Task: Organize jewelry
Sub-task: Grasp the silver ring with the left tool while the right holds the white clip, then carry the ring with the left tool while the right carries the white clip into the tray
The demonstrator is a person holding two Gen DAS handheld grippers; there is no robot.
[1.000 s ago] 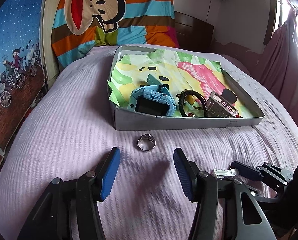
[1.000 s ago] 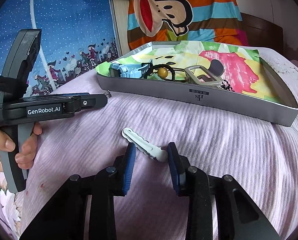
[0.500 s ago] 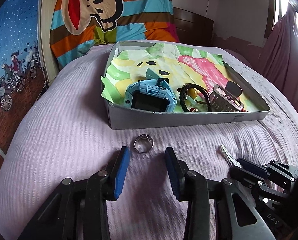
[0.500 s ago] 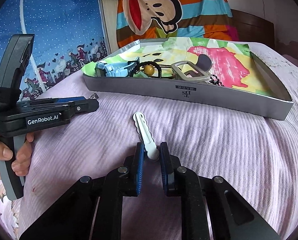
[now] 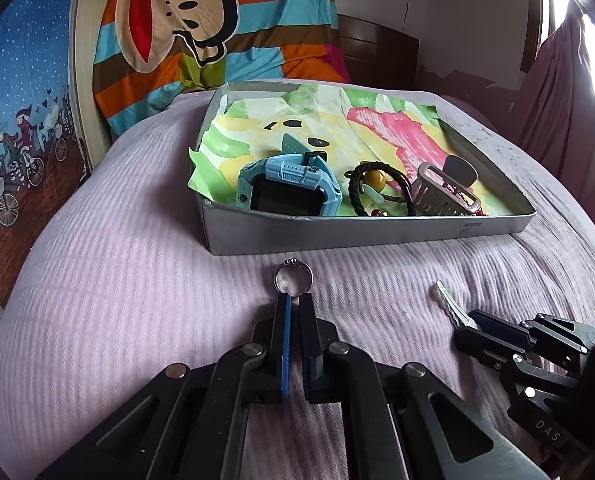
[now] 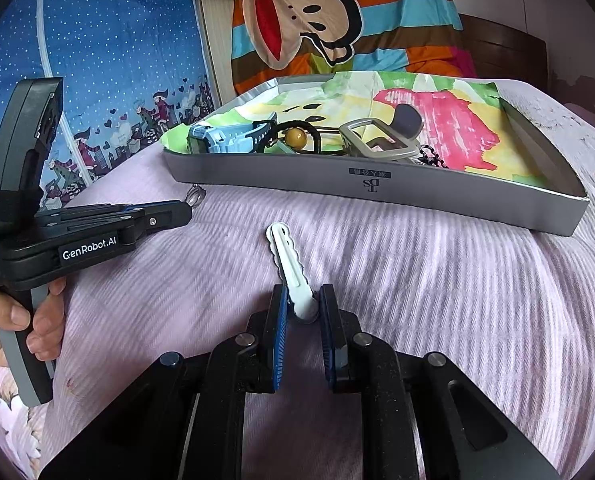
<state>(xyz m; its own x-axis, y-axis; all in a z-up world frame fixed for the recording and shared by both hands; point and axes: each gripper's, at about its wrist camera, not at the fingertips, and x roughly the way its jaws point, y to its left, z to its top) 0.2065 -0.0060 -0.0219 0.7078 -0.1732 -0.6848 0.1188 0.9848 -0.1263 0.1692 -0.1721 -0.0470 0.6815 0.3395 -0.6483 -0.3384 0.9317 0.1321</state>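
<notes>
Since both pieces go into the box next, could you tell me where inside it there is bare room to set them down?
The far half of the box is free: the painted paper lining behind the blue watch and up to the back wall. The near edge is crowded with the watch, black cord bracelet and grey hair claw side by side.

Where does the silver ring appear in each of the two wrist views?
Left wrist: the silver ring sits at the centre, at the left gripper fingertips.
Right wrist: the ring is at left, before the tray's near corner.
Shared landmark: the grey tray.
</notes>
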